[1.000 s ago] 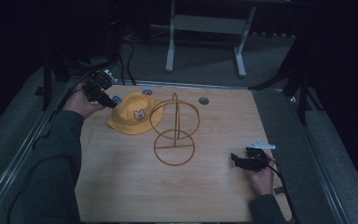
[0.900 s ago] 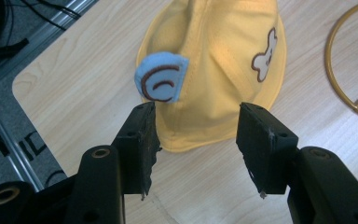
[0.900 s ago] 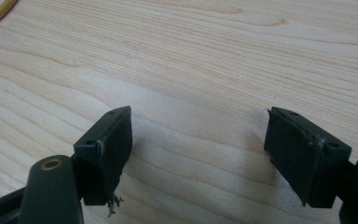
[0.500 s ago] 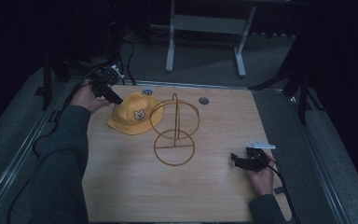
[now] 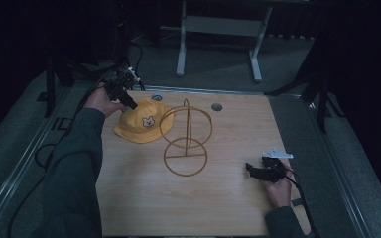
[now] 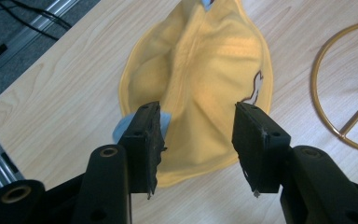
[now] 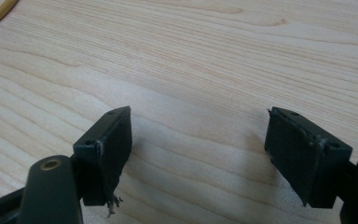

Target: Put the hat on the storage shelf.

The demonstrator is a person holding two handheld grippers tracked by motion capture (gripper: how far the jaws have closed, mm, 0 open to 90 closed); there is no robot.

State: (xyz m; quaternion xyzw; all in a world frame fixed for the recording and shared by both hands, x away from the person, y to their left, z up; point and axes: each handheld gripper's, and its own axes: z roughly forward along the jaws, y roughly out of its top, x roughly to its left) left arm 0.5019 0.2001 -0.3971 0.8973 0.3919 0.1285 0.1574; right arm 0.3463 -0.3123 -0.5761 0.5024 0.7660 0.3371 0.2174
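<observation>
Now the left tongs [image 5: 129,102] have slid right from the worktop's [image 5: 144,198] far-left corner to the cap's [image 5: 141,124] far-left rim; their jaws have just been closing a little, still open, with the rim between them but not pinched. The cap lies at far left, just beside the wire stand [image 5: 186,139], its long axis running far-left to near-right. The right tongs [image 5: 252,171] rest open, near right.

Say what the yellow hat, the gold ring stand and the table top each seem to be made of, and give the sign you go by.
Yellow hat: soft matt cloth, probably cotton; it creases and shows stitched seams.
Gold ring stand: thin bent rod, likely metal; its gold finish looks smooth and slightly shiny.
Table top: pale wood or a wood-look laminate; grain lines run along it, and the surface looks smooth.
</observation>
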